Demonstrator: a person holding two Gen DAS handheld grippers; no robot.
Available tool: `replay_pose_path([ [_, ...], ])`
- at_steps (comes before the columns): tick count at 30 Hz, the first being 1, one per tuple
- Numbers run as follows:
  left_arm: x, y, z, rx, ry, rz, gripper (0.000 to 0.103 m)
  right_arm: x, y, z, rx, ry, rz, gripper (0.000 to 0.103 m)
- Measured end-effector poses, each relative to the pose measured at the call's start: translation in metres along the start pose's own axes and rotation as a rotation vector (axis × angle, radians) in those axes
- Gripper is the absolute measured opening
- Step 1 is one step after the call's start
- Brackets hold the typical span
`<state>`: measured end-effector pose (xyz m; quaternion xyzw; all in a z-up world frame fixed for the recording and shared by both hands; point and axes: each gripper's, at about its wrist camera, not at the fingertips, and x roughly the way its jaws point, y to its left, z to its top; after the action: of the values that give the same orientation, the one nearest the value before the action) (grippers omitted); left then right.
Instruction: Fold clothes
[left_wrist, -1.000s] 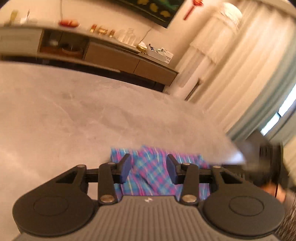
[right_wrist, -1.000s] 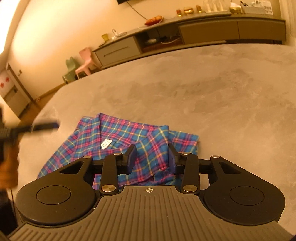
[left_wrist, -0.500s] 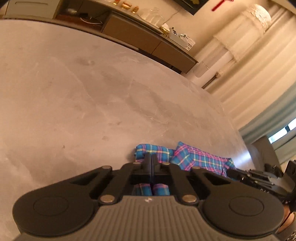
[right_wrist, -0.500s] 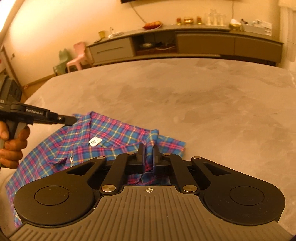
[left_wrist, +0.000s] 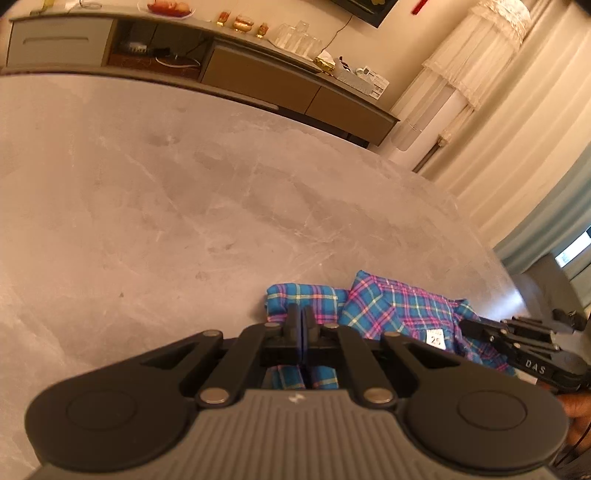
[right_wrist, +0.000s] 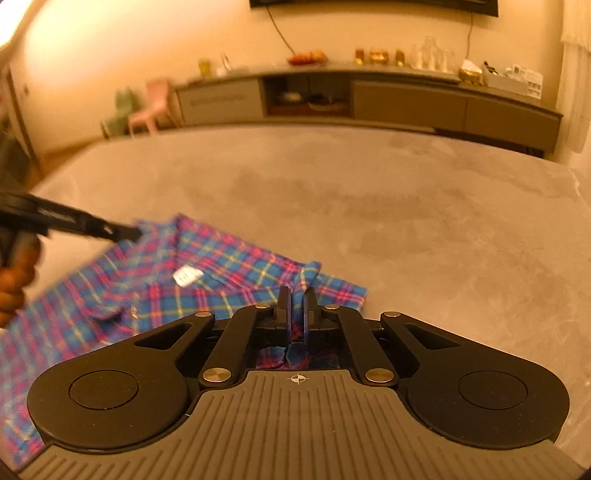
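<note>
Between my left gripper's (left_wrist: 302, 325) closed fingers sits a pinch of the shirt (left_wrist: 399, 314); my right gripper (right_wrist: 295, 306) is nearly shut on a raised fold at the opposite shoulder. From the label (right_wrist: 187, 275), the collar lies just toward the table's (right_wrist: 406, 221) far side, the body runs back toward me, long axis along my reach. Both grips flank the label about equally. Nothing blocks the bare table beyond; a sideboard (right_wrist: 406, 99) stands well apart.

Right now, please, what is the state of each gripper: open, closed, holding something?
Left gripper: closed, pinching the shirt.
Right gripper: closed on a fold of the shirt.
</note>
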<state>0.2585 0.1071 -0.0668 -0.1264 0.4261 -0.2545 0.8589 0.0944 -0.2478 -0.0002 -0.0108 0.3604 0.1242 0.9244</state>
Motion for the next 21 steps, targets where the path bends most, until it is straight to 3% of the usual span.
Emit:
replay_pose_path([
  [3,-0.003,-0.005,-0.001,0.023,-0.006,0.029,0.004,0.003,0.003,0.005,-0.033,0.01,-0.022,0.0],
  [5,-0.012,-0.012,-0.004,0.046,-0.025,0.075,0.008,0.0,0.004,0.004,-0.055,0.013,-0.015,0.01],
  [6,-0.024,-0.02,-0.006,0.071,-0.052,0.11,0.014,-0.005,0.003,0.003,-0.056,0.011,-0.023,0.019],
  [7,-0.038,-0.03,-0.009,0.106,-0.085,0.144,0.028,-0.017,0.006,0.0,-0.065,-0.01,-0.048,0.035],
  [8,-0.057,-0.043,-0.014,0.168,-0.132,0.169,0.03,-0.035,0.011,-0.004,-0.077,-0.043,-0.085,0.037],
  [10,-0.091,-0.074,-0.033,0.323,-0.194,0.181,0.033,-0.075,0.025,-0.015,-0.119,-0.117,-0.136,0.037],
  [13,-0.123,-0.121,-0.086,0.532,-0.231,0.111,0.046,-0.13,0.066,-0.054,-0.221,-0.203,-0.057,0.034],
  [15,-0.118,-0.141,-0.129,0.602,-0.167,0.08,0.046,-0.14,0.094,-0.088,-0.279,-0.178,-0.02,0.029],
  [18,-0.09,-0.146,-0.169,0.691,-0.099,0.157,0.046,-0.123,0.114,-0.115,-0.34,-0.104,-0.081,0.026],
  [21,-0.08,-0.142,-0.176,0.692,-0.092,0.184,0.053,-0.104,0.112,-0.121,-0.325,-0.051,-0.123,0.027],
])
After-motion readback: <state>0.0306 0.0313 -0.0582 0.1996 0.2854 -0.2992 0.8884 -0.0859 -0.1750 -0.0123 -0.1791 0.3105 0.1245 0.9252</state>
